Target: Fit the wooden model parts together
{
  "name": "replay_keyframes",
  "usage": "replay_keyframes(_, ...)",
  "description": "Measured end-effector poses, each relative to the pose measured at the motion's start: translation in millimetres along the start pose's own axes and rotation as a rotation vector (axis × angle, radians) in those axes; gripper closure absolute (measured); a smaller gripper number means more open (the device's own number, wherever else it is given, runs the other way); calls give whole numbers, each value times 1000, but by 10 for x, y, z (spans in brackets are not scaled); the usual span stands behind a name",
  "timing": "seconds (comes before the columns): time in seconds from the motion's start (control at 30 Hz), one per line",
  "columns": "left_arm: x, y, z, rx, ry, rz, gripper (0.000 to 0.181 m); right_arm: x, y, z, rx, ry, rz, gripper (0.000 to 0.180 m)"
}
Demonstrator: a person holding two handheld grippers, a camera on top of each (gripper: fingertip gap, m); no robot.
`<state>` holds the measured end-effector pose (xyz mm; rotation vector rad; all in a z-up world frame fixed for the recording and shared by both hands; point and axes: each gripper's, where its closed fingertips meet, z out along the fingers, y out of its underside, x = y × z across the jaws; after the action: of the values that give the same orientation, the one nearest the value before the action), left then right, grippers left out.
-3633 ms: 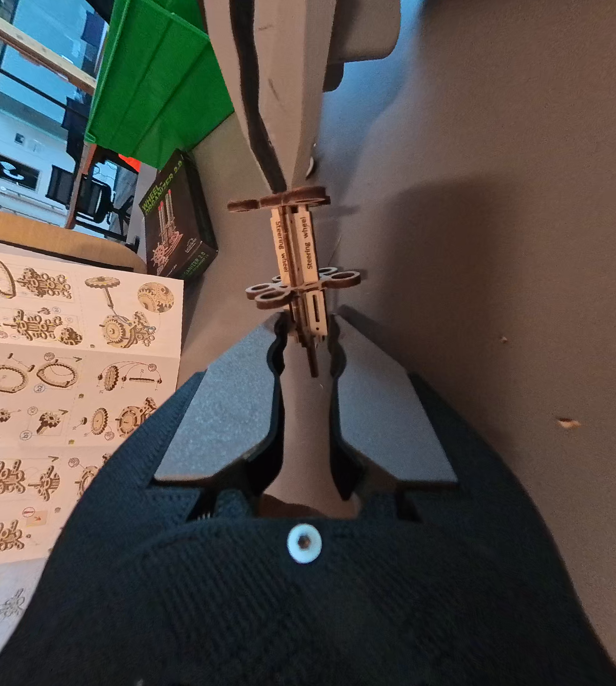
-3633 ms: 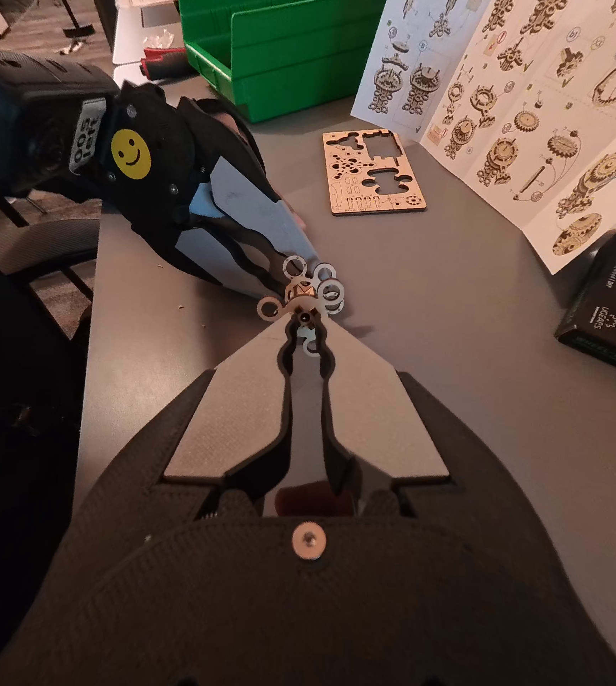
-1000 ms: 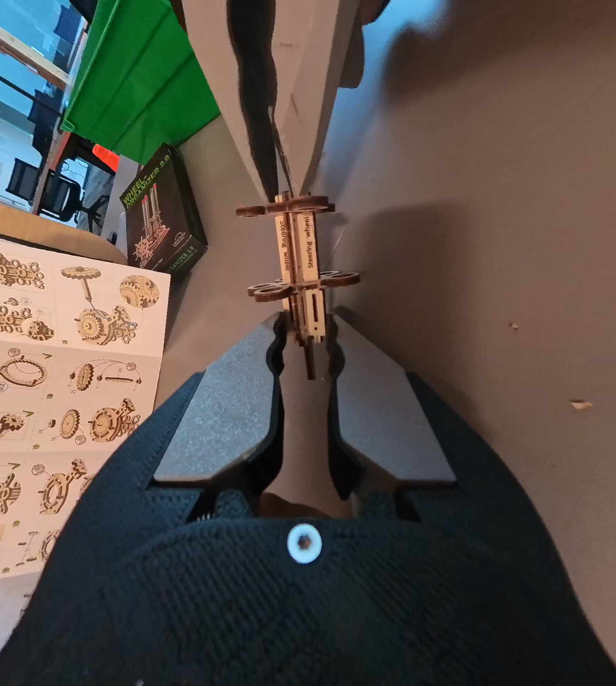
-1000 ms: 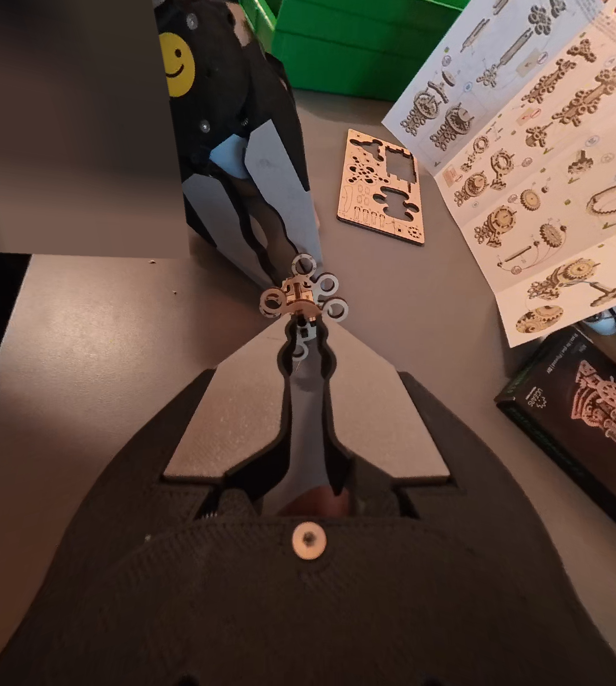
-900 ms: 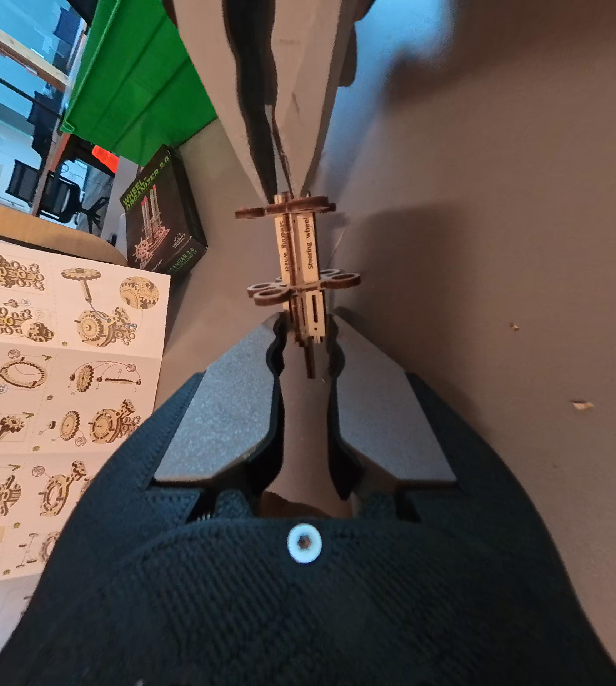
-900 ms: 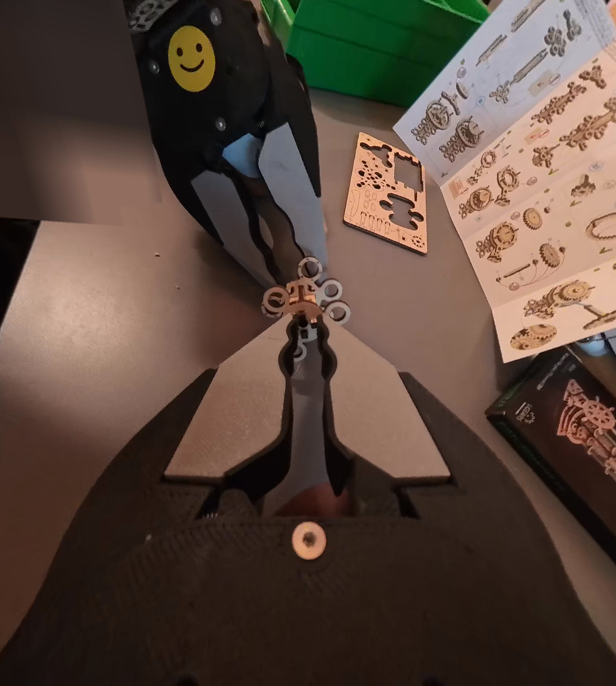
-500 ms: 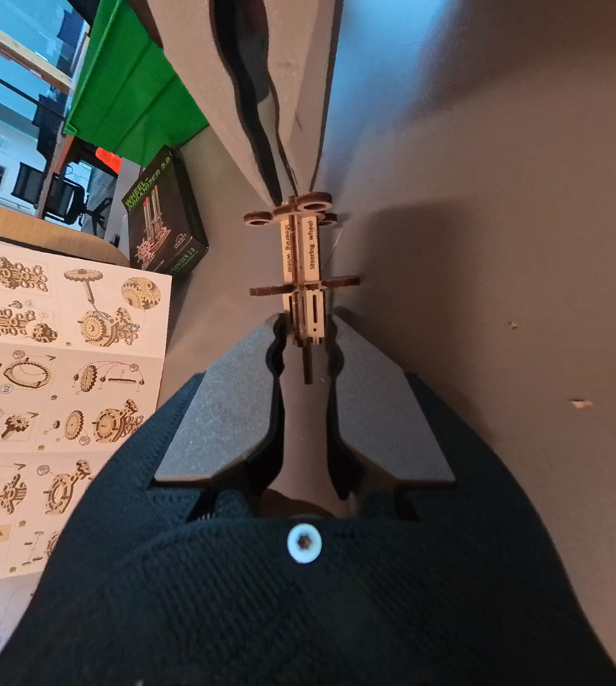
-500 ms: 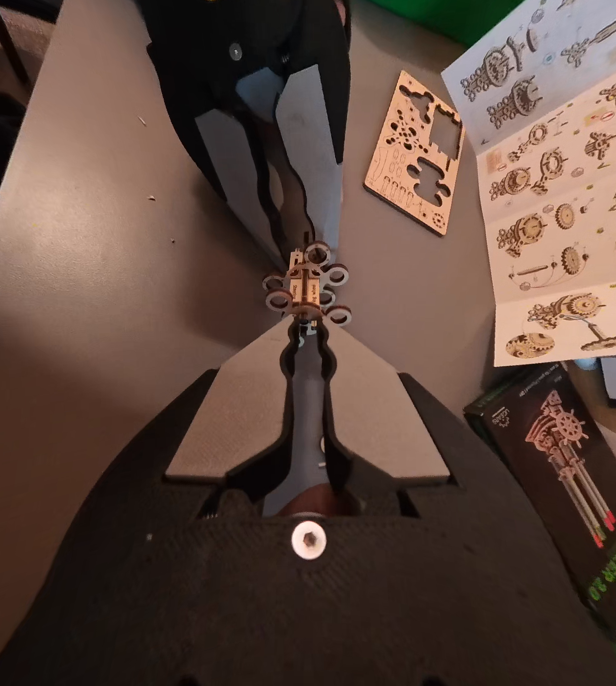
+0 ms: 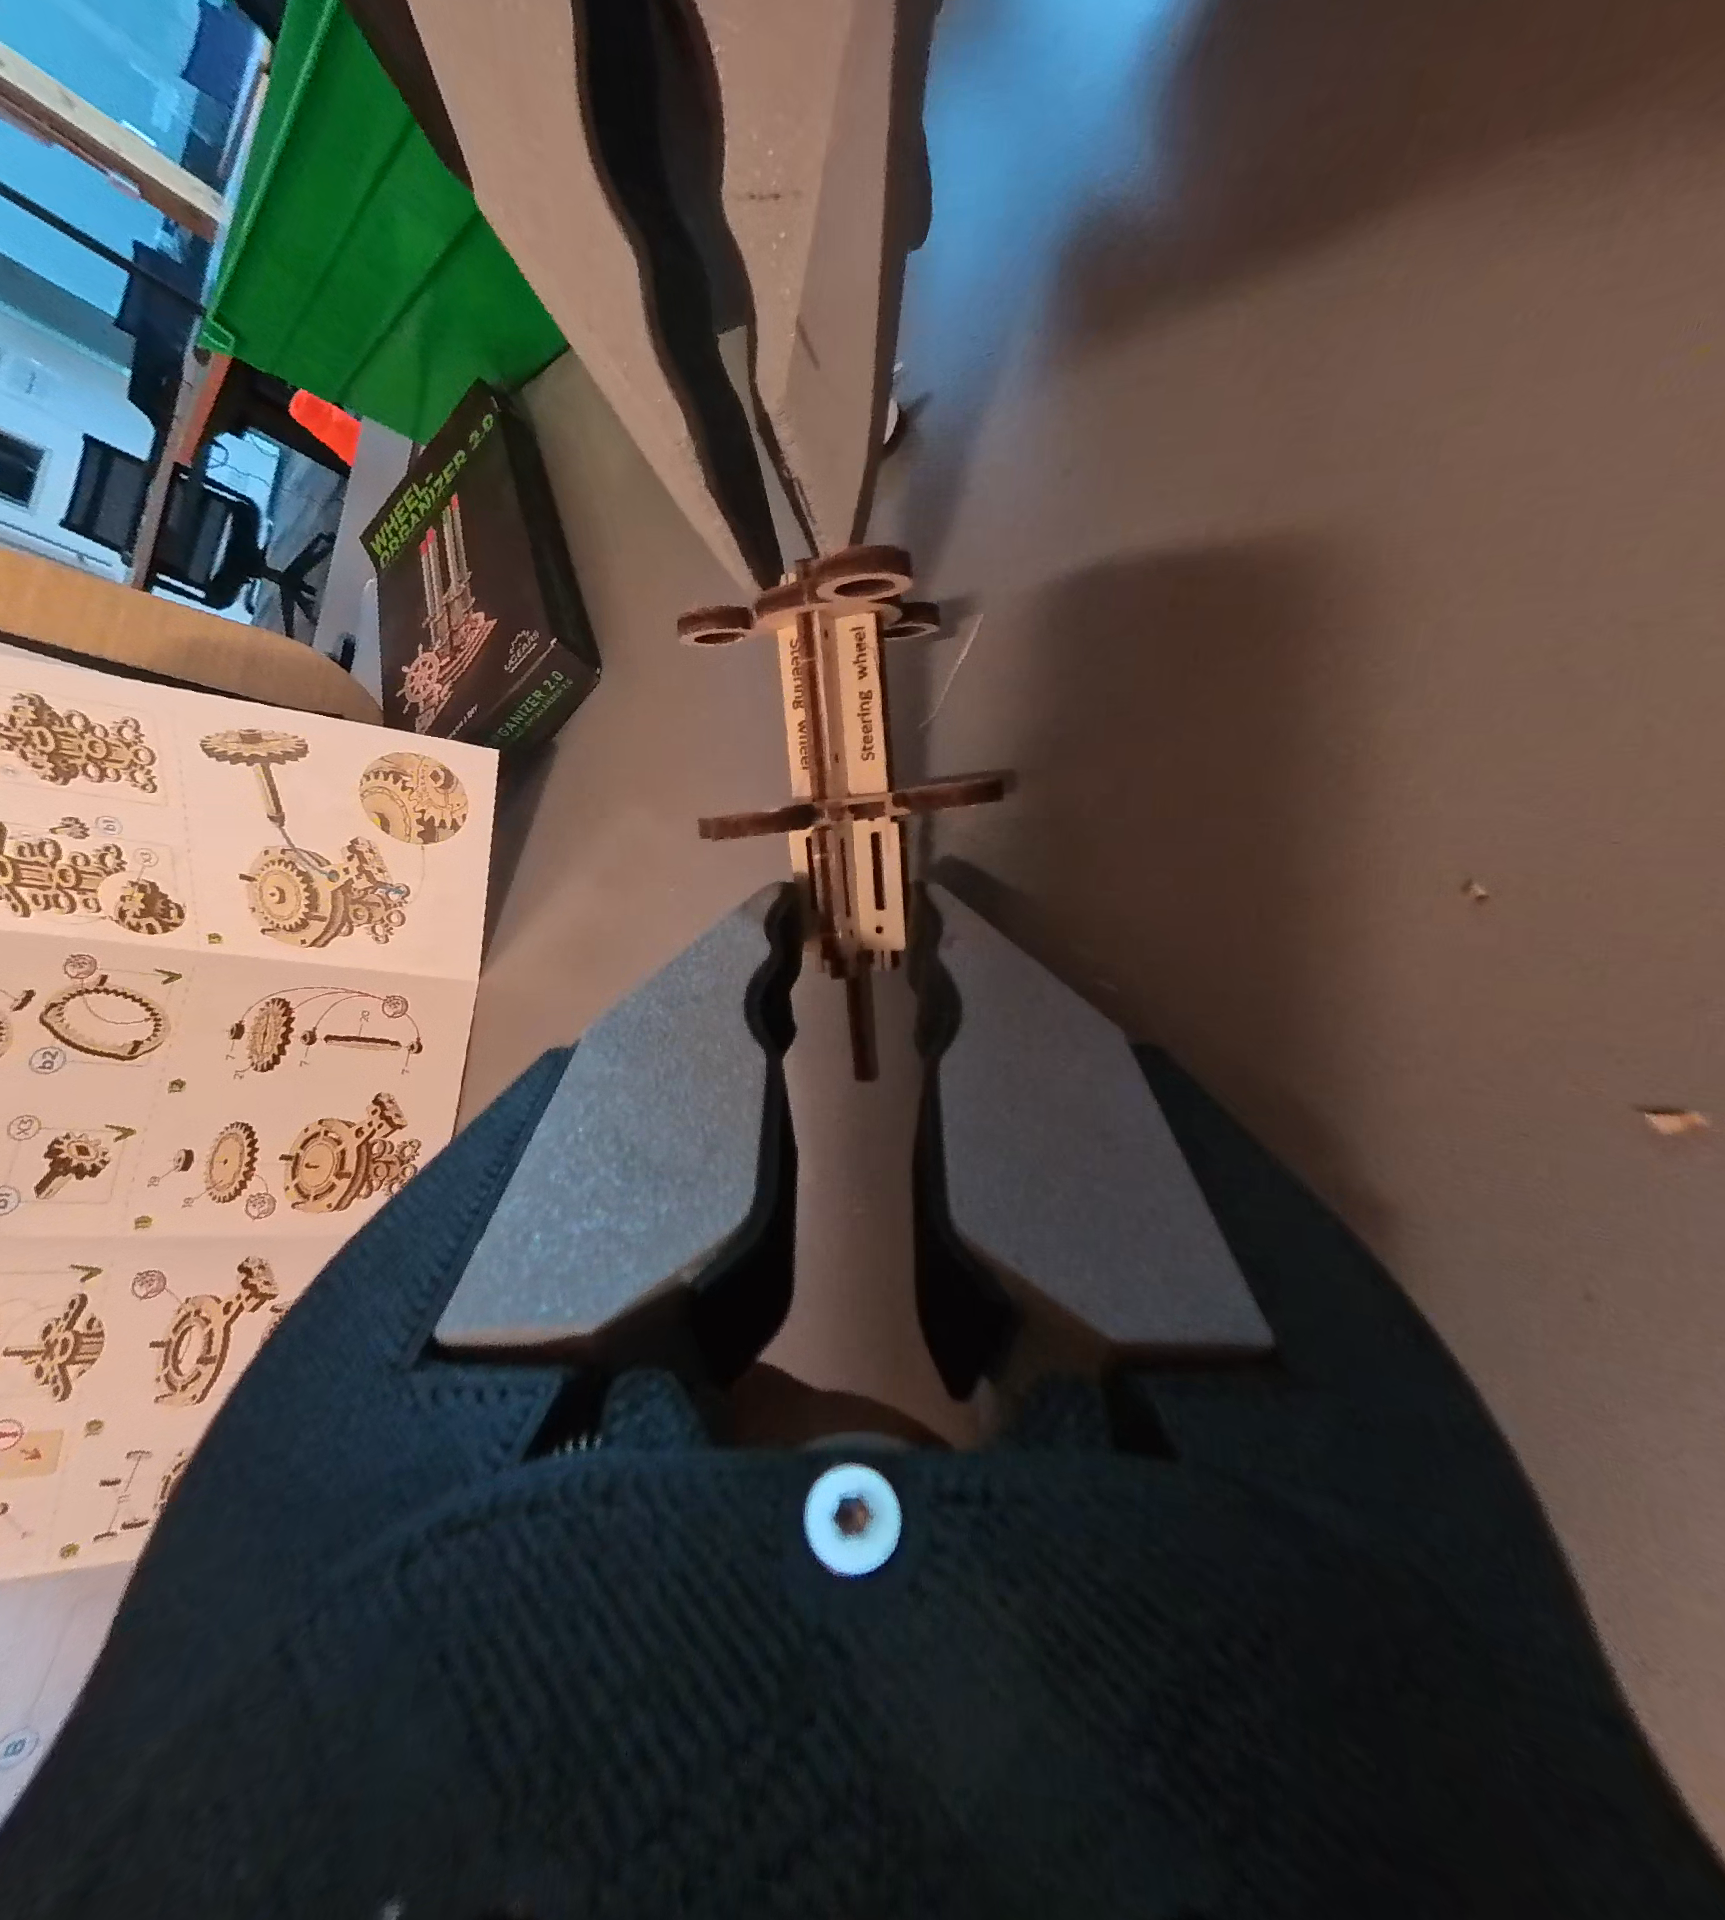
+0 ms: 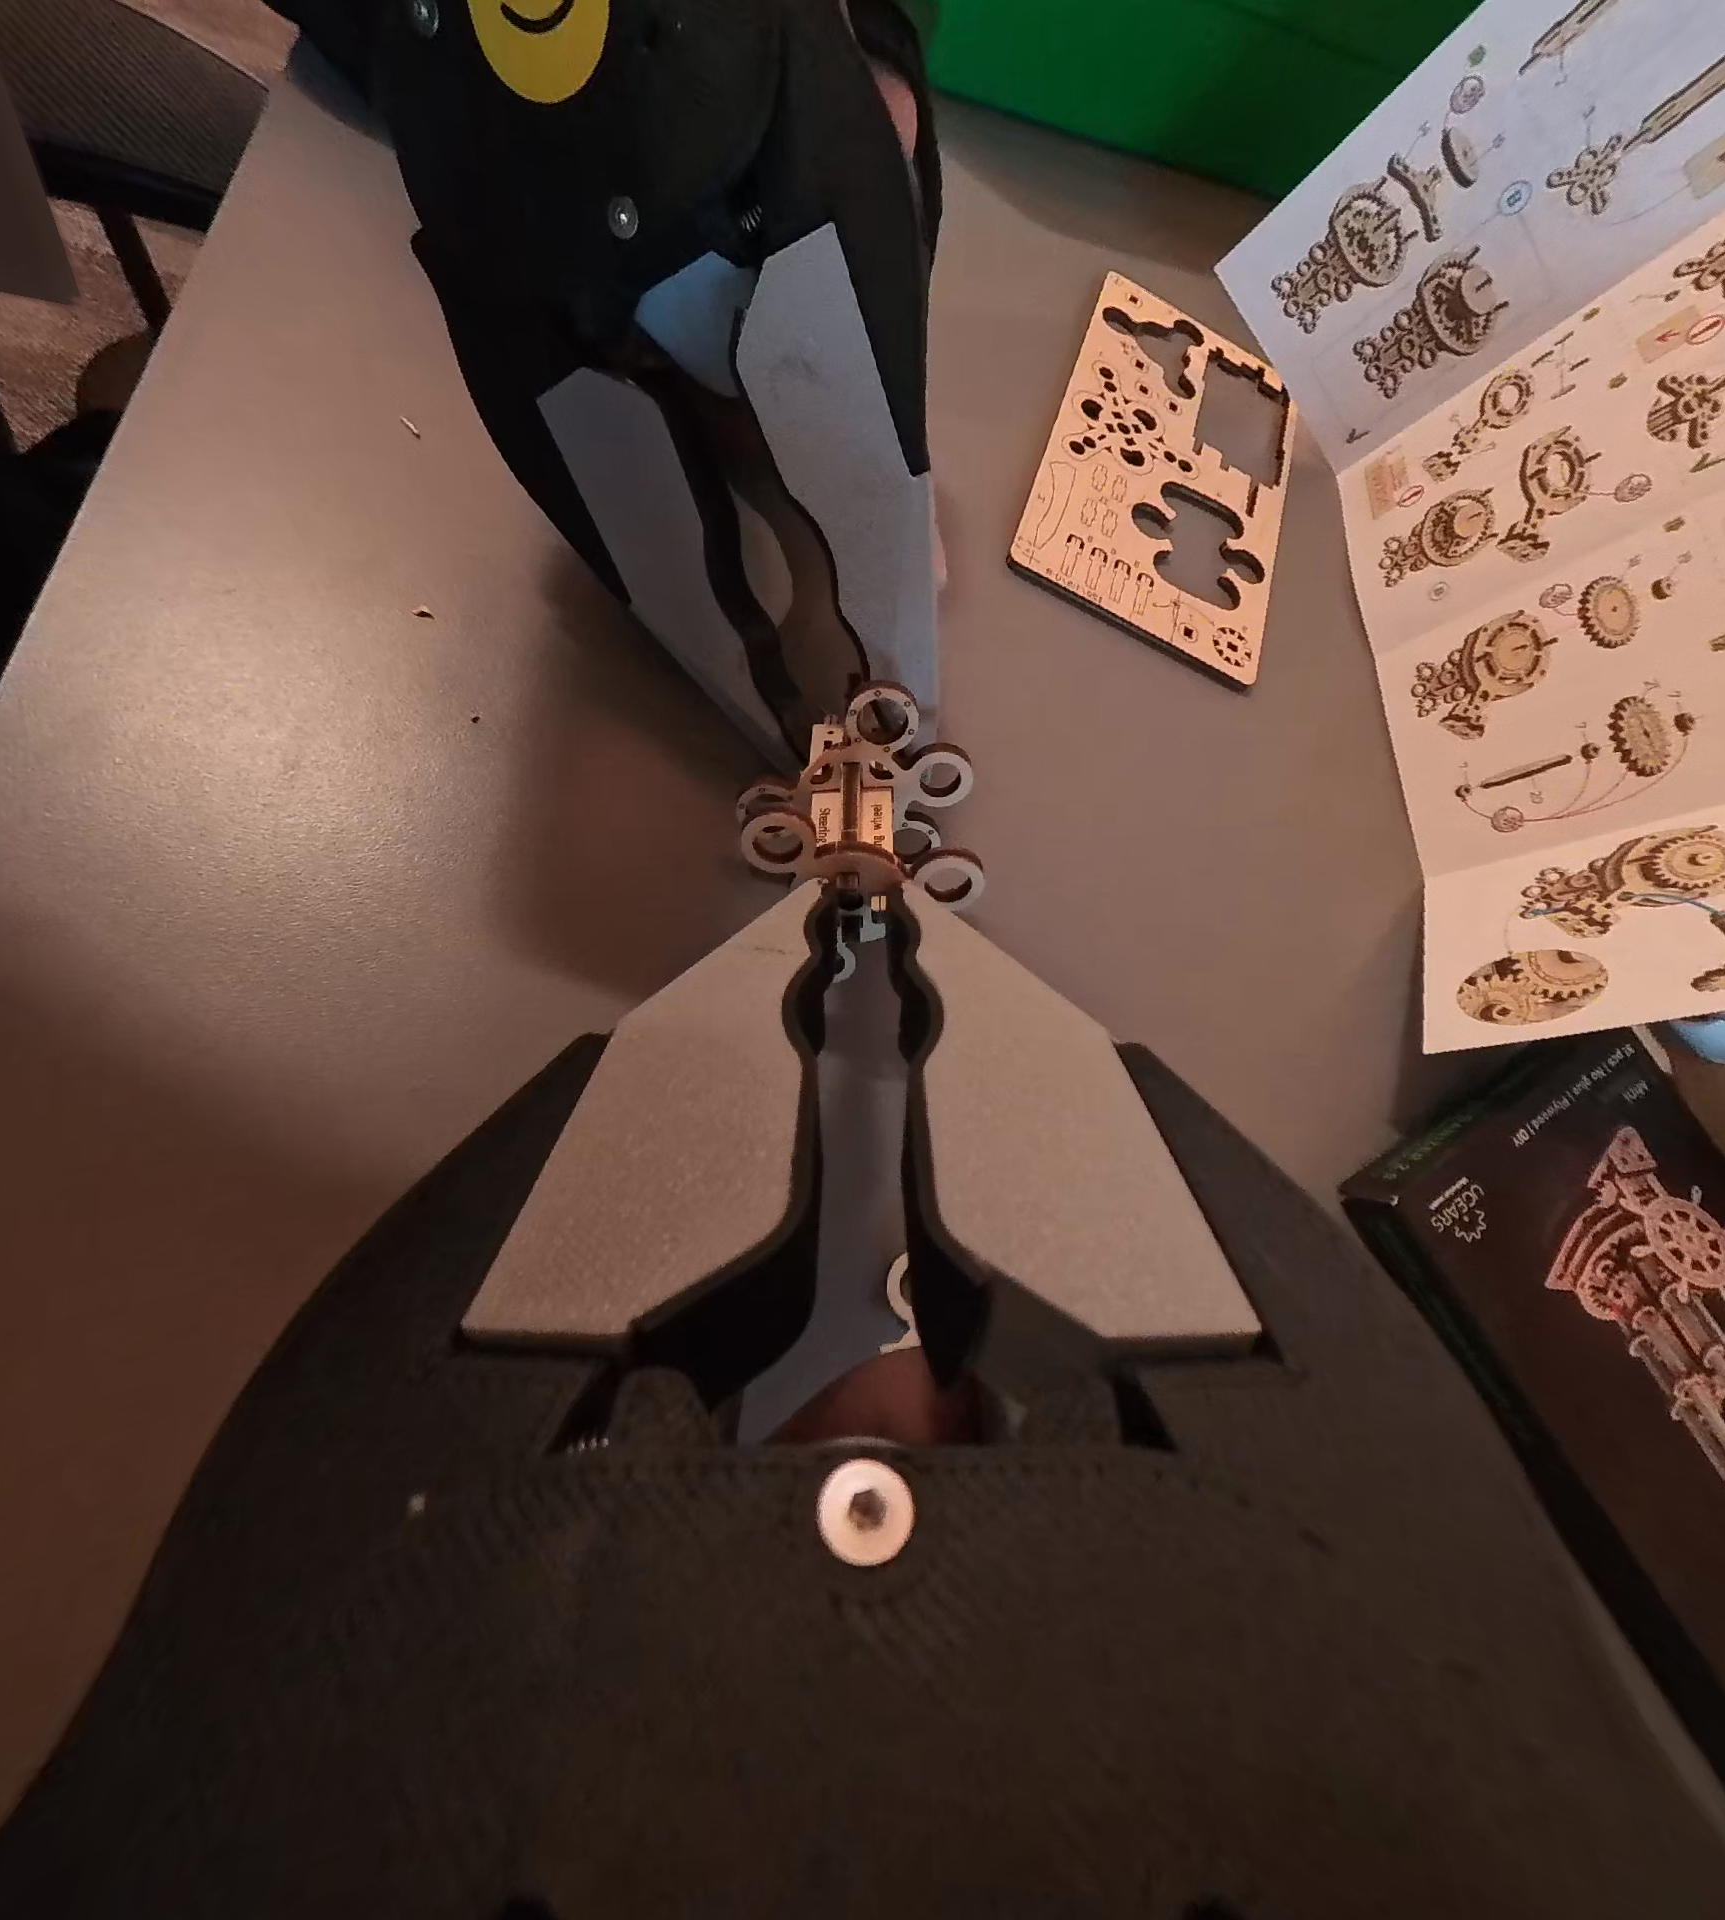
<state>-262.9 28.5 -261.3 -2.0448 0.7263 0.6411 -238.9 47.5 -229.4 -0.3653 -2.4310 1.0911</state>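
A small wooden assembly (image 9: 842,707) is held in the air between both grippers, above the grey table (image 9: 1409,675). It is a square post with two flower-shaped ringed plates on it. My left gripper (image 9: 855,914) is shut on the post's near end, below the lower plate. My right gripper (image 10: 860,909) is shut on the other end, which shows in its view (image 10: 853,816) just past its tips. Each gripper shows in the other's view: the right one from the top (image 9: 816,551), the left one with a yellow sticker (image 10: 853,727).
A punched-out wooden sheet (image 10: 1149,499) lies flat on the table (image 10: 266,831). An unfolded instruction sheet (image 10: 1564,582) (image 9: 162,1039), a black kit box (image 10: 1616,1299) (image 9: 473,582) and a green bin (image 9: 359,239) stand along one side. A small pale part (image 10: 897,1288) shows between the right fingers. Across from one pair of fingers to the other is roughly 5 cm.
The right gripper has swung over to look more steeply down along the post, and the left gripper has come closer in its view. The assembly stays gripped at both ends; the far plate now tilts.
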Motion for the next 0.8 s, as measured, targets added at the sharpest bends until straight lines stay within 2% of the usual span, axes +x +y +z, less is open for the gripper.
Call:
replay_keyframes(0.37, -4, 3, -3, -4, -4, 0, 165, 11, -7, 9, 14, -14, 11, 175)
replay_keyframes(0.5, -37, 21, 19, -14, 17, -62, 164, 82, -57, -14, 65, -1, 60, 175)
replay_keyframes(0.6, -73, -10, 26, -6, 64, -183, 163, 218, -59, -77, 91, 37, 142, 170)
replay_keyframes(0.67, -112, -100, -33, 53, 124, -334, 163, 328, -154, -170, 185, 59, 231, 161)
replay_keyframes(0.8, -147, -249, -179, 186, 323, -674, 163, 516, -276, -300, 319, 79, 371, 162)
